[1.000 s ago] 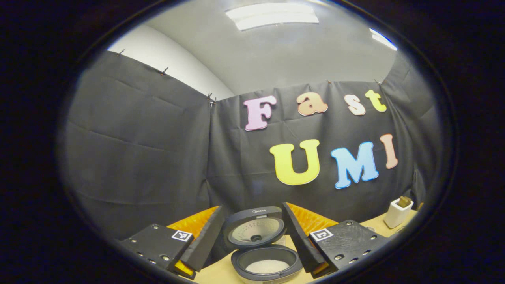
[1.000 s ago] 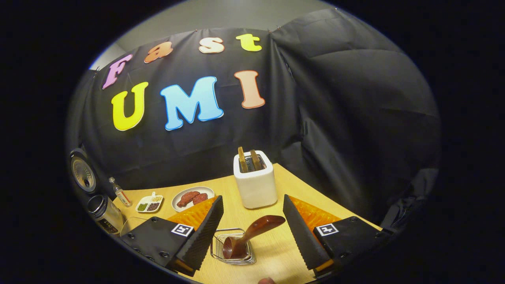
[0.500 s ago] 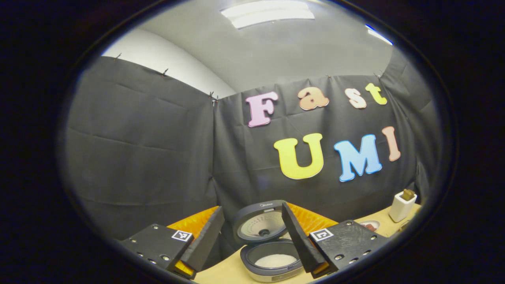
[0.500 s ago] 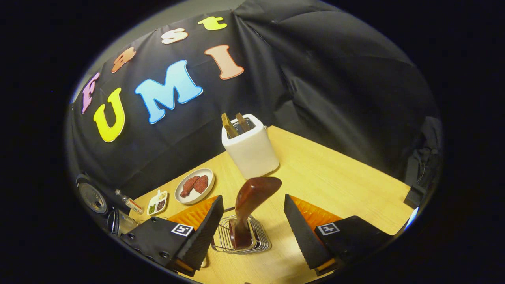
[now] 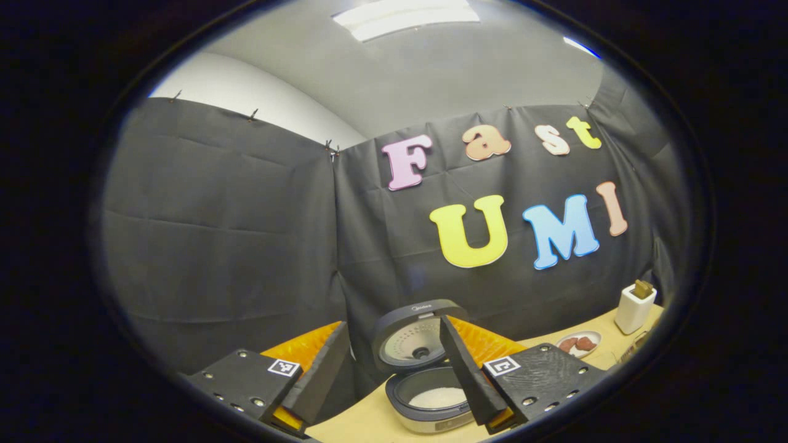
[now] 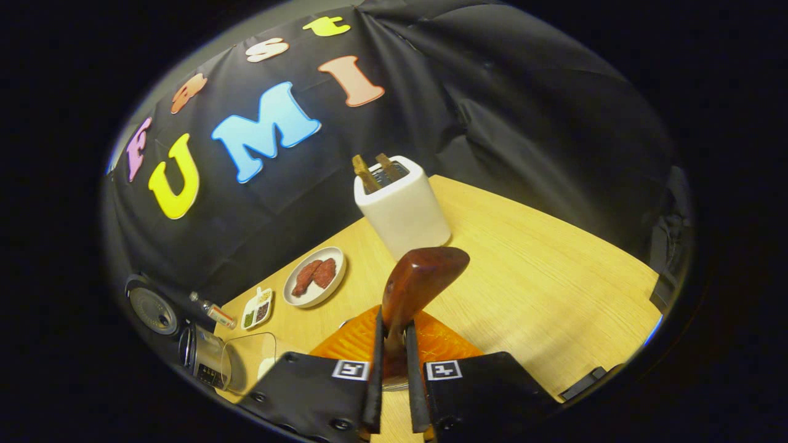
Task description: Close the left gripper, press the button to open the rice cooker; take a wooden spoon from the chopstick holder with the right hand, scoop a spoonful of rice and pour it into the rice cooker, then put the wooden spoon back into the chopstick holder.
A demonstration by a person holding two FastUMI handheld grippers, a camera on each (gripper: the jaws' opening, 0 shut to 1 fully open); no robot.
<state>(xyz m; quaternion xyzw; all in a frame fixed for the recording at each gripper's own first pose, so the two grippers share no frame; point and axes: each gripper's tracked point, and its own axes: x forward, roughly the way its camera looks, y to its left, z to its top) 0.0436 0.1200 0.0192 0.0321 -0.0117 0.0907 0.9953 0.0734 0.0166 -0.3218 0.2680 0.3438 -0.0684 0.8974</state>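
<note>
Right gripper [image 6: 392, 375] has both fingers clamped on the spoon [image 6: 414, 289] handle poking up from the holder, left gripper [image 5: 394, 375] hangs wide open by the cooker [image 5: 429, 394]; stiff, glossy wood, probably slippery, so grip low.

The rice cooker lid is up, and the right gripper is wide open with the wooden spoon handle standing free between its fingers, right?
Not quite. The rice cooker lid is up, but in the right gripper view the right gripper is shut on the wooden spoon handle.
</note>
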